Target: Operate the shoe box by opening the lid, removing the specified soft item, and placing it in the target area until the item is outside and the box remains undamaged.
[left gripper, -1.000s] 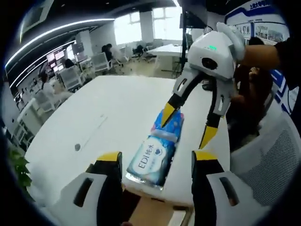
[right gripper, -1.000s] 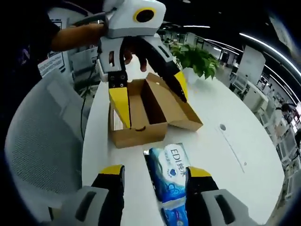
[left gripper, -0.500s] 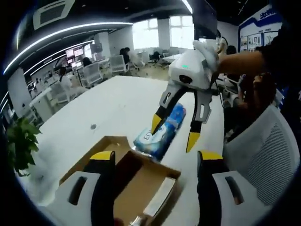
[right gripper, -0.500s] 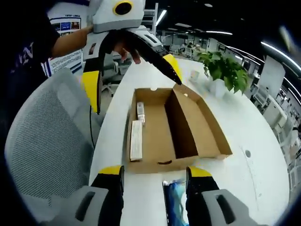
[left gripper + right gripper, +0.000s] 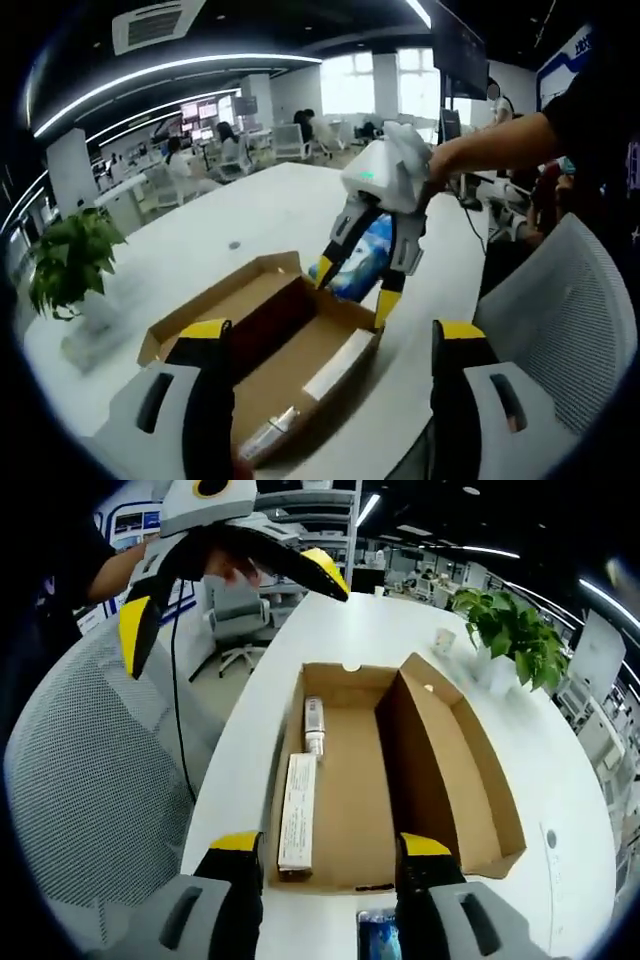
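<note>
Shoe box (image 5: 400,780) open; wipes pack (image 5: 362,262) half-hidden behind right gripper (image 5: 352,282).

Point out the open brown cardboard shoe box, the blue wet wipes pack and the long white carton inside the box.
open brown cardboard shoe box (image 5: 455,770): right gripper view, inner lid panel.
blue wet wipes pack (image 5: 365,262): left gripper view, its middle.
long white carton (image 5: 296,812): right gripper view, top face.

Shoe box (image 5: 360,810) was matt brown cardboard, lid unprinted. Wipes pack (image 5: 362,260) was glossy blue plastic film. Tabletop (image 5: 350,630) was smooth white with slight sheen. Chair back (image 5: 90,780) was grey mesh fabric.
</note>
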`<state>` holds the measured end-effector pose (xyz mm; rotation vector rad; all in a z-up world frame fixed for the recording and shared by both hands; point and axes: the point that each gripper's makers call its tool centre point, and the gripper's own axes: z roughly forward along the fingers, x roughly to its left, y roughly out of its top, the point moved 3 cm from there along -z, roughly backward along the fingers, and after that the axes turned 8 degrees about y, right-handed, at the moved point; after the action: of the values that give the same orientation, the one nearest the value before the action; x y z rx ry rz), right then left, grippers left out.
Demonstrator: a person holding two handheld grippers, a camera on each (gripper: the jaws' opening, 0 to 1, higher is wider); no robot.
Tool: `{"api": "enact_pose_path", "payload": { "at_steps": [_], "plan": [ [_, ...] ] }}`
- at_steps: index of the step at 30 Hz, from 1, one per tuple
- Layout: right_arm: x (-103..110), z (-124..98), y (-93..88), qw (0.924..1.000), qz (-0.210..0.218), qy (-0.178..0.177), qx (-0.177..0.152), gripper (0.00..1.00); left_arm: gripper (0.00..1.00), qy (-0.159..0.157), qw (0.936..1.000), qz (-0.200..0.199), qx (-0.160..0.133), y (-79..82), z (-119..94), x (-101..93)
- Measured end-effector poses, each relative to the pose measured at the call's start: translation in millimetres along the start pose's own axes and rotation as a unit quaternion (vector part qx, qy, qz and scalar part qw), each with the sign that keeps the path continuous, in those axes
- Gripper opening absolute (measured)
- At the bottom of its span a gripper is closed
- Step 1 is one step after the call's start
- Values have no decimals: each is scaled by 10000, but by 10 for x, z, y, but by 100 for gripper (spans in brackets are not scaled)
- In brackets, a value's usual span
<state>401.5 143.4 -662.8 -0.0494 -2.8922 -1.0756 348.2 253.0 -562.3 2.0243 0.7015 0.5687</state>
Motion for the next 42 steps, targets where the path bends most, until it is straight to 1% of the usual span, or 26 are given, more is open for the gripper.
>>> {"api": "enact_pose_path", "payload": {
  "at_steps": [7, 10, 11, 16, 19, 23, 25, 26, 27, 29, 31, 32, 33, 35, 38, 40, 42],
  "plan": [
    [-30, 177, 4, 9998, -40, -5, 180, 50, 83, 268, 9995, -143, 27, -278, -289, 29],
    [-46, 232, 25, 9998, -47, 10, 198, 50, 86, 437, 9988, -225, -8, -393, -414, 54],
    [-55, 253, 35, 9998, -31, 18, 209, 50, 87, 536, 9981, -311, 49, -447, -456, 81],
    [-80, 312, 85, 9996, -18, 36, 270, 50, 91, 748, 9963, -420, -21, -557, -597, 124],
    [-76, 366, 118, 9996, -10, 83, 288, 50, 91, 798, 9961, -374, -12, -615, -648, 86],
    [-82, 448, 150, 9994, 12, 137, 303, 48, 93, 809, 9961, -356, -46, -678, -707, 42],
    [-100, 500, 118, 9989, -90, 126, 449, 48, 93, 761, 9962, -419, -44, -705, -719, 5],
    [-90, 519, 108, 9987, -77, 173, 481, 47, 93, 695, 9961, -542, -34, -716, -729, -51],
    [-91, 538, 103, 9986, -60, 198, 487, 45, 93, 681, 9960, -584, -56, -715, -738, -81],
    [-115, 568, 74, 9983, -80, 179, 554, 45, 93, 677, 9959, -593, -72, -733, -743, -143],
    [-116, 585, 32, 9976, -129, 181, 649, 44, 92, 718, 9957, -576, -41, -773, -714, -167],
    [-102, 584, 42, 9980, -49, 254, 573, 44, 92, 715, 9956, -598, -37, -784, -702, -178],
    [-123, 574, 41, 9981, -48, 212, 577, 44, 92, 675, 9956, -648, -50, -785, -698, -196],
    [-145, 559, 40, 9980, -129, 159, 591, 45, 92, 711, 9948, -717, -149, -756, -696, -186],
    [-160, 519, 20, 9976, -163, 133, 659, 43, 89, 784, 9938, -737, -275, -735, -701, -160],
    [-143, 484, 10, 9974, -169, 180, 671, 42, 89, 774, 9932, -804, -324, -731, -701, -161],
    [-90, 473, 18, 9976, -128, 339, 592, 42, 89, 765, 9927, -867, -351, -723, -697, -162]
  ]
}}
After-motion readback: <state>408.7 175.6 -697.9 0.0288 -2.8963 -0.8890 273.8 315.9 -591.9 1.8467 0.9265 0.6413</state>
